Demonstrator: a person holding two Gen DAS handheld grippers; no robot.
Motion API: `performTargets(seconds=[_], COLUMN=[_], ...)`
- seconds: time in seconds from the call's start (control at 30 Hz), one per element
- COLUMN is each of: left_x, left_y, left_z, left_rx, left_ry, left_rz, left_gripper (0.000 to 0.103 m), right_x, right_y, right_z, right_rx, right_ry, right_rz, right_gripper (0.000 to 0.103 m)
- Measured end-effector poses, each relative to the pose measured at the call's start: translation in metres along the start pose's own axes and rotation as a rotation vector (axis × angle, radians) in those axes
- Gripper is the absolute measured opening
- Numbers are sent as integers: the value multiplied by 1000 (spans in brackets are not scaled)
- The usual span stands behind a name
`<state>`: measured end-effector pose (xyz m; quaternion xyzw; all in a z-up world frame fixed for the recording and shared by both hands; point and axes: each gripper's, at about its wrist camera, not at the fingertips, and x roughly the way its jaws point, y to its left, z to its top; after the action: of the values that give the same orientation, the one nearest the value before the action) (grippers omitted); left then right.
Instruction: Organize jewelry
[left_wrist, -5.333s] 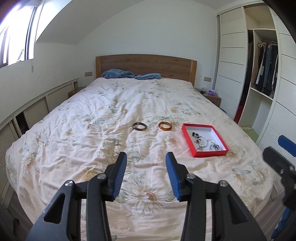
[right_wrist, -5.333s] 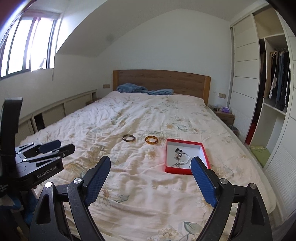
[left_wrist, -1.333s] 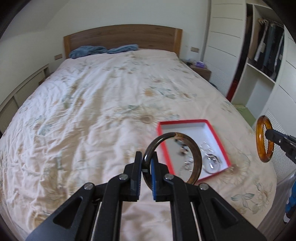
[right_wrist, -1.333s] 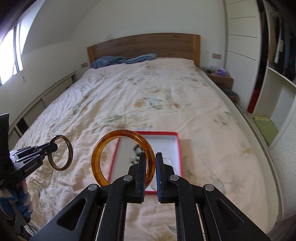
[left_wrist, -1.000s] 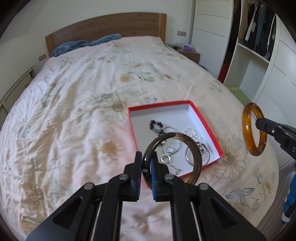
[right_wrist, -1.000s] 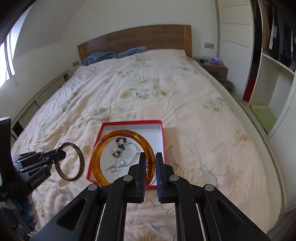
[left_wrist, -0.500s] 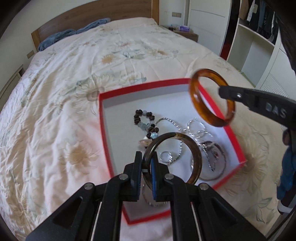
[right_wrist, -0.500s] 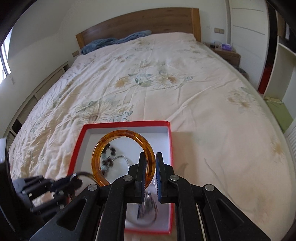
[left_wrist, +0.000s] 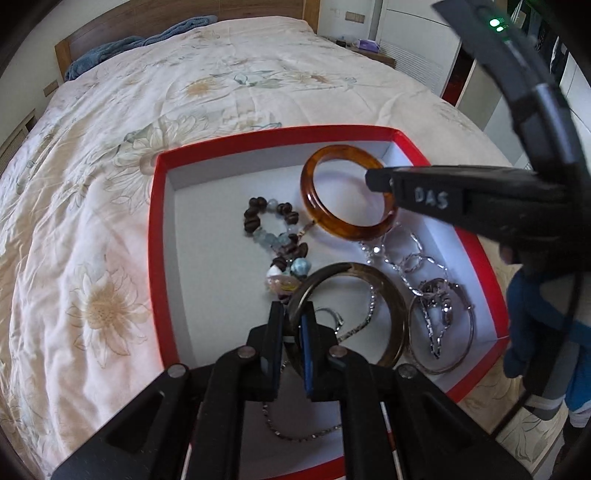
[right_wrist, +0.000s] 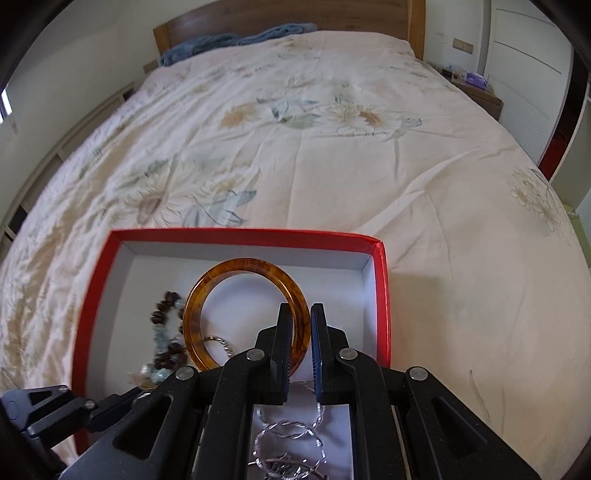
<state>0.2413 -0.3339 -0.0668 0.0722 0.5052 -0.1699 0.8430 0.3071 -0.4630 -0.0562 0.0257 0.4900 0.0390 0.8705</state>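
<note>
I have the translucent amber resin bangle (right_wrist: 244, 314) pinched by its rim in my right gripper (right_wrist: 298, 350), standing on edge above the far part of the shallow red cardboard box with a white inside (left_wrist: 157, 229); in the left wrist view the same bangle hangs over the dark wooden-bead bracelet (left_wrist: 273, 236) and the silver chain (left_wrist: 402, 258). My left gripper (left_wrist: 291, 343) is clenched on the rim of the dark brown, smoky glass-like bangle (left_wrist: 388, 295), which hovers above the near half of the box, over a thin silver hoop bangle (left_wrist: 443, 332) and more chain. Both bangles are inside the box outline but, as far as I can judge, not resting on its floor. To place them well, I lower each one until its bottom edge is close to the white floor before I loosen the grip, because a hard ring dropped on edge is likely to roll or bounce over the low wall onto the floral quilt (right_wrist: 332, 147). I aim the amber one at the bare far corner and tilt it flat, so it does not snag the beads. I release one hand at a time, keeping the two grippers apart, and I press nothing down, since the box sits on soft bedding and may tip.
</note>
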Motion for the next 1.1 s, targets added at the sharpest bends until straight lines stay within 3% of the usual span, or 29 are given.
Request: performTargets(seconds=[0.33, 0.5, 0.57, 0.77, 0.9, 1.1], left_x=[-1, -8, -15, -50, -81, -129], left_y=[1, 5, 4, 5, 10, 31], left_z=[0, 1, 1, -1, -11, -35], left_rx=[0, -21, -24, -33, -40, -76], left_ry=[-22, -28, -42, -85, -111, -133], left_rz=[-20, -59, -64, -84, -78, -48], left_gripper=[10, 17, 33, 34, 35, 44], right_x=[8, -4, -15, -63, -103, -152], right_y=[-6, -9, -9, -8, 1, 27], right_z=[-4, -6, -8, -22, -41, -78], right_rx=[-8, 14, 20, 47, 55, 51], right_ry=[30, 14, 0, -55, -92, -118], right_rz=[-25, -21, -14, -31, -53, -65], right_gripper=[12, 28, 30, 36, 47, 52])
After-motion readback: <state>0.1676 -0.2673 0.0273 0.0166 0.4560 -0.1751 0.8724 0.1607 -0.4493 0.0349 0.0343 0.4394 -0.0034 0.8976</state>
